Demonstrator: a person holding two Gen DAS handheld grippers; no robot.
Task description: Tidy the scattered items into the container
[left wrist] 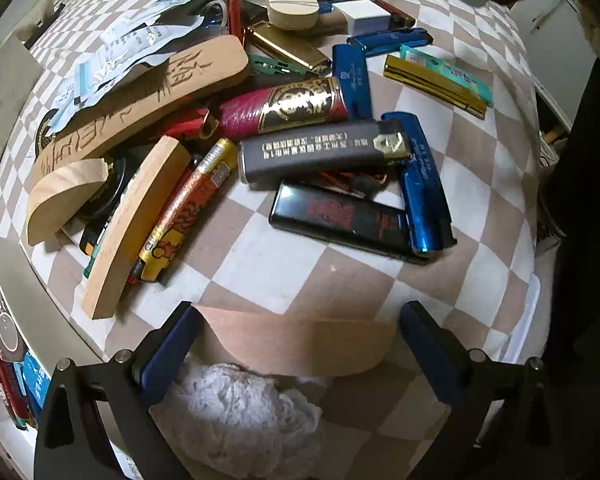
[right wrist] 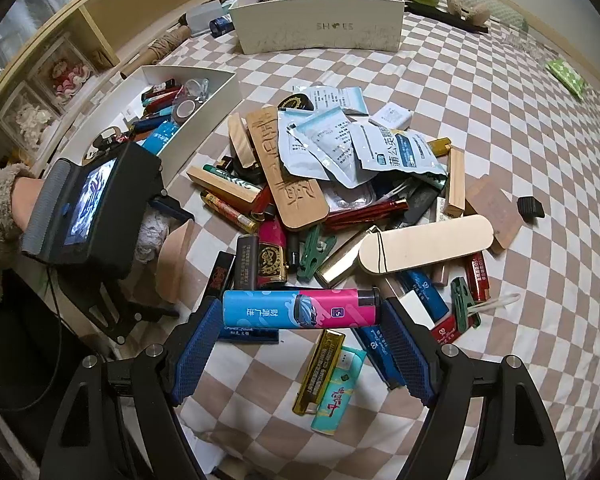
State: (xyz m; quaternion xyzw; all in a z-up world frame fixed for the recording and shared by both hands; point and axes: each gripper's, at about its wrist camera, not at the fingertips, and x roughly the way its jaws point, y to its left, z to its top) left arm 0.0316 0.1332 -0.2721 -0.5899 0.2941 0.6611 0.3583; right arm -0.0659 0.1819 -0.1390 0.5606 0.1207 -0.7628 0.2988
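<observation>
Right wrist view: I am holding the right gripper (right wrist: pixel 302 312) pinched on a blue-and-pink lighter (right wrist: pixel 300 307), lying crosswise between the blue pads, its printed characters too small for me to read surely. It is hanging just above the near edge of the pile on the checked cloth (right wrist: pixel 500 320). Far off, a white box marked "SHOES" (right wrist: pixel 320 28) is sitting with items inside; a second, open white box (right wrist: pixel 216 100) is lying at the left, holding lighters and a tape roll. On the pile, an engraved wooden board (right wrist: pixel 288 168) is carrying large carved characters, and blue-and-white sachets (right wrist: pixel 352 144) are lying over it.

Left wrist view: I am keeping the left gripper (left wrist: pixel 300 320) spread wide, pointing down, with a curved wooden piece (left wrist: pixel 296 340) lying between its fingers; I cannot tell whether the pads are touching it. Beyond it a grey lighter (left wrist: pixel 320 152) with a line of white print is lying across a blue lighter (left wrist: pixel 420 184).
</observation>
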